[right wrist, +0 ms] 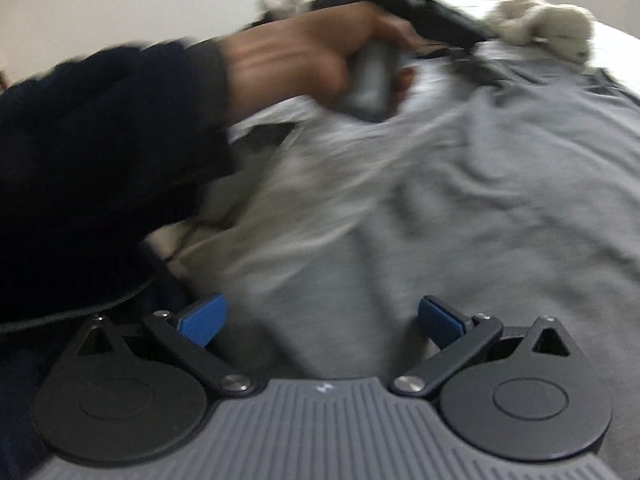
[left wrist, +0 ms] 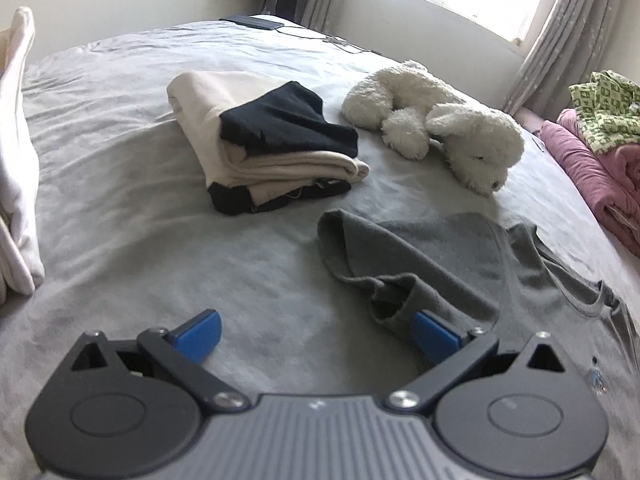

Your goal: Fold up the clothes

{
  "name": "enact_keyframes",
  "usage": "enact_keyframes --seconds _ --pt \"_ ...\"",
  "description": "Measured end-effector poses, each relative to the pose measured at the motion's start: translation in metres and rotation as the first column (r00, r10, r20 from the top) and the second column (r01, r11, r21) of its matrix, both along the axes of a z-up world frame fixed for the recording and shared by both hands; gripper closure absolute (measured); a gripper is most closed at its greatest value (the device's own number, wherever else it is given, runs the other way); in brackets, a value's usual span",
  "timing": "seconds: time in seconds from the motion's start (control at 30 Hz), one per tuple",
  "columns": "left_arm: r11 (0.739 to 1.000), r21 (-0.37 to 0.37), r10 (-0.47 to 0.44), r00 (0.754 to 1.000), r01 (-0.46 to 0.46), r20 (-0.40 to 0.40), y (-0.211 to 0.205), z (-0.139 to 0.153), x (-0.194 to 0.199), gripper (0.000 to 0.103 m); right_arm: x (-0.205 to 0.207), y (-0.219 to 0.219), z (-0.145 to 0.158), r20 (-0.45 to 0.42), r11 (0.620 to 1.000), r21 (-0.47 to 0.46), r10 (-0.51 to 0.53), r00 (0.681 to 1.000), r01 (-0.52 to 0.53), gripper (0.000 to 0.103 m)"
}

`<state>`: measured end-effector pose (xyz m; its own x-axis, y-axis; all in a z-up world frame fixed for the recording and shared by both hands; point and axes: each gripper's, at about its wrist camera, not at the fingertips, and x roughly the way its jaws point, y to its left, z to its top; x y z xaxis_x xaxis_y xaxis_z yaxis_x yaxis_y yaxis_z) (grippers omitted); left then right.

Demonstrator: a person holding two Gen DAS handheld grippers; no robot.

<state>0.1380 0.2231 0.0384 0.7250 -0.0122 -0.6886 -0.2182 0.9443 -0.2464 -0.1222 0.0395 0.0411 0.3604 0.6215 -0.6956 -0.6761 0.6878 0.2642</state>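
A: Left claw (left wrist: 316, 334): what state?
B: Jaws spread wide, nothing between them. Its right fingertip (left wrist: 434, 334) sits just beside the crumpled sleeve cuff of the grey T-shirt (left wrist: 460, 256); whether it touches cannot be told. The left fingertip hangs over bare bed sheet (left wrist: 160, 240).

A: Right claw (right wrist: 322, 320)?
B: Also spread, empty, over the grey shirt body; this view is blurred. Beyond it a hand (right wrist: 304, 56) with a dark sleeve grips the other tool's handle.

A: Where does the shirt lie?
B: Flat on the bed, collar toward the right edge, one sleeve turned inward.

A: Open room?
B: Bare sheet left of the shirt and ahead of the left claw. Farther off: a folded stack (left wrist: 264, 140) of beige and black clothes, a white plush toy (left wrist: 440, 124), pink bedding (left wrist: 600, 176) at the right edge, white cloth (left wrist: 18, 160) at the left.
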Motion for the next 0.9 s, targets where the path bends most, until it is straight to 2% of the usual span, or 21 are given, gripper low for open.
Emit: enact_keyframes --seconds 0.17,0.23,0.33,0.47,0.53,0.63,0.73,0.83,0.9 --pt "0.998 -0.053 0.018 1.0 -0.018 0.01 0.008 0.004 0.012 0.0 0.001 0.002 0.008 0.095 0.994 -0.037 -0.096 0.991 0.1 0.009" --pt "0.996 -0.083 0.013 1.0 -0.013 0.005 0.009 0.003 0.018 0.0 0.005 0.006 0.012 0.128 0.99 -0.05 -0.122 0.984 0.129 0.019" --pt "0.995 -0.102 0.012 1.0 -0.011 0.011 0.008 0.001 0.027 0.0 0.01 0.011 0.014 0.153 0.984 -0.045 -0.163 0.975 0.172 0.028" --pt "0.992 -0.123 0.016 1.0 -0.013 0.025 0.008 0.0 0.038 0.0 0.015 0.021 0.007 0.119 0.979 -0.037 -0.192 0.974 0.198 0.032" --pt "0.991 -0.134 0.018 0.999 -0.014 0.032 0.008 0.0 0.043 0.0 0.016 0.023 0.004 0.099 0.978 -0.041 -0.2 0.975 0.205 0.04" --pt "0.989 -0.147 0.019 0.999 -0.012 0.043 0.007 -0.001 0.051 0.0 0.017 0.022 0.002 0.062 0.975 -0.021 -0.22 0.973 0.222 0.041" --pt "0.99 -0.138 -0.001 0.998 0.009 0.056 0.002 -0.004 0.057 0.0 0.018 0.025 0.001 0.061 0.975 -0.03 -0.219 0.974 0.222 0.042" --pt "0.991 -0.128 -0.022 0.997 0.031 0.069 -0.002 -0.007 0.063 0.001 0.016 0.028 -0.002 0.07 0.974 -0.062 -0.215 0.974 0.22 0.056" --pt "0.992 -0.122 -0.036 0.996 0.045 0.078 -0.005 -0.008 0.067 0.003 0.016 0.024 -0.003 0.064 0.971 -0.052 -0.23 0.971 0.233 0.064"
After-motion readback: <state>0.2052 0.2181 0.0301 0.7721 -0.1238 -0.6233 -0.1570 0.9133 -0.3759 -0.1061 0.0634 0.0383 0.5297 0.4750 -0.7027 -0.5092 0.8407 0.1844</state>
